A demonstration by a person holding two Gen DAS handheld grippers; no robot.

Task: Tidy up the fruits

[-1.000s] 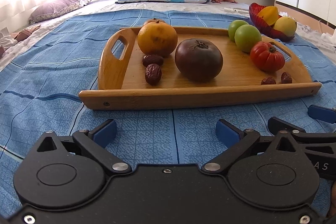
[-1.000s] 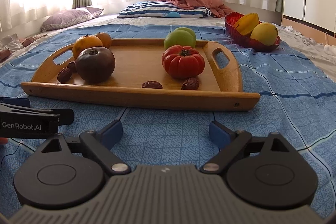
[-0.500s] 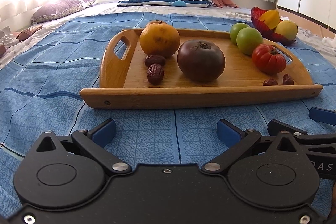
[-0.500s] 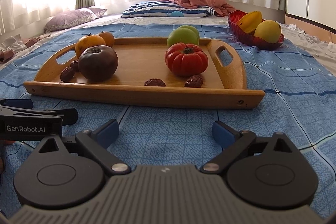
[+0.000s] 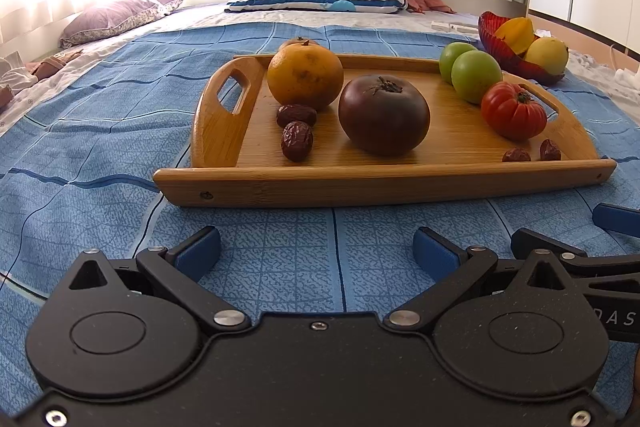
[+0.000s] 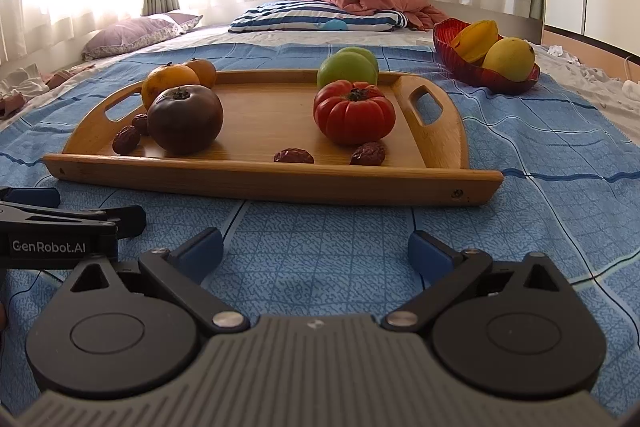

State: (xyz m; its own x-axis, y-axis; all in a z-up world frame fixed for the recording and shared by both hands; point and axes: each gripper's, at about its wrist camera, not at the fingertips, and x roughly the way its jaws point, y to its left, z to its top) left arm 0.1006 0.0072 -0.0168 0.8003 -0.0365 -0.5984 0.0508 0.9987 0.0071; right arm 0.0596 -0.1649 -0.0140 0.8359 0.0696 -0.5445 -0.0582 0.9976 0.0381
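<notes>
Tray: pale wood, fine straight grain, satin sheen, a small metal screw at each front corner
Bedspread: blue woven cloth, matt, speckled print
Dark tomato: smooth, glossy skin
Red tomato: ribbed, shiny
Orange: dull, pitted peel
Dates: wrinkled, leathery
Bowl: red, ribbed, translucent, glassy
Left gripper: matt black plastic, blue pads, bright metal pivots
Right gripper: the same, with a ribbed grey housing
</notes>
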